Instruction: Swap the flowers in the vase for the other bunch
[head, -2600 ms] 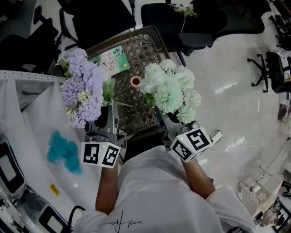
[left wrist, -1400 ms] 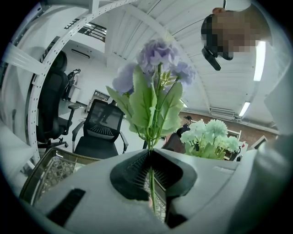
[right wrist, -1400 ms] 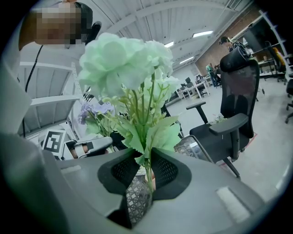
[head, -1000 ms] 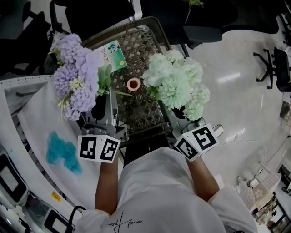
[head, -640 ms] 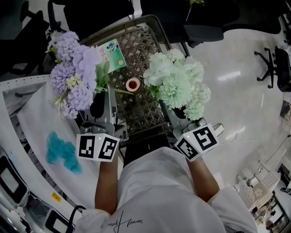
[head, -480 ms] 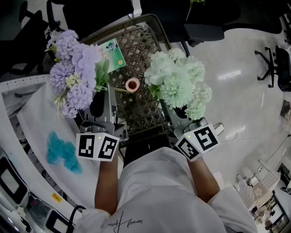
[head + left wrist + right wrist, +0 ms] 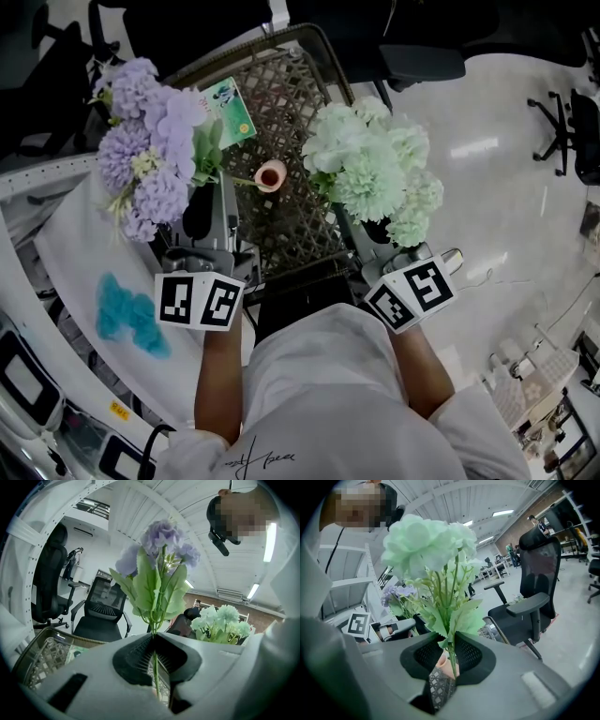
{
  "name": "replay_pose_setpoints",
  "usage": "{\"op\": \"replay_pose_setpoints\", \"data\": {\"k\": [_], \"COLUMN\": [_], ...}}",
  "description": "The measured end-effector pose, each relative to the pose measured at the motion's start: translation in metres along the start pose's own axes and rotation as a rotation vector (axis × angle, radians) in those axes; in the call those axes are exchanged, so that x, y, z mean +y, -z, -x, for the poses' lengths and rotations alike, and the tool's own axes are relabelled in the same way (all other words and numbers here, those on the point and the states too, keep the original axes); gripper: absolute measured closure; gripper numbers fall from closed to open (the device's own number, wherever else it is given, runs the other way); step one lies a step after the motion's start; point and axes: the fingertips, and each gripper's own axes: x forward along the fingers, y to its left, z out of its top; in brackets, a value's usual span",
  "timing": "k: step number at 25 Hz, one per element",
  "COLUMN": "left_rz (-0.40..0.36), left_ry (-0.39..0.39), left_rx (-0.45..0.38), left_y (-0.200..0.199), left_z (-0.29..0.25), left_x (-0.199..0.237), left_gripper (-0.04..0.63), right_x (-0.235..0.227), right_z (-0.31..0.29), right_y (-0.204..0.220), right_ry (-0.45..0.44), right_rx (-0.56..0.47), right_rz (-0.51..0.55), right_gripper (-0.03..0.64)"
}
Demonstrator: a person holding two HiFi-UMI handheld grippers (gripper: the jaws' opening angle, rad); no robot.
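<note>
Seen from the head view, the purple bunch [image 7: 150,155] covers the jaw tips of the left gripper [image 7: 153,644] and the green bunch [image 7: 370,169] covers those of the right gripper [image 7: 449,651] — only the marker cubes and rear bodies show there. In each gripper view the stems' lower ends drop behind the gripper's own body. The vase [image 7: 271,174] shows just its mouth from above; in the right gripper view a jaw and the stems hide most of it. Print on the green booklet [image 7: 228,105] is too small to read, and purple-bunch leaves overlap one corner. The teal patch [image 7: 131,314] at the left is too vague to name.
</note>
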Motion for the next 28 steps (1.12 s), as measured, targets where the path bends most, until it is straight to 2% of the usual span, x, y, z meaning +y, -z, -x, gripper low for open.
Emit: {"op": "replay_pose_setpoints", "data": {"k": [12, 28], "left_rz": [0.005, 0.014], "left_ry": [-0.026, -0.024], "left_rx": [0.04, 0.071], "left_y": [0.021, 0.032], "left_z": [-0.033, -0.034], "left_x": [0.012, 0.021], "left_gripper": [0.574, 0.574], "right_x": [-0.032, -0.029], "right_z": [-0.021, -0.022], "right_y": [0.005, 0.002], "right_ry": [0.003, 0.022], "right_rx": [0.035, 0.037], "right_rz": [-0.023, -0.026], "right_gripper": [0.54, 0.54]}}
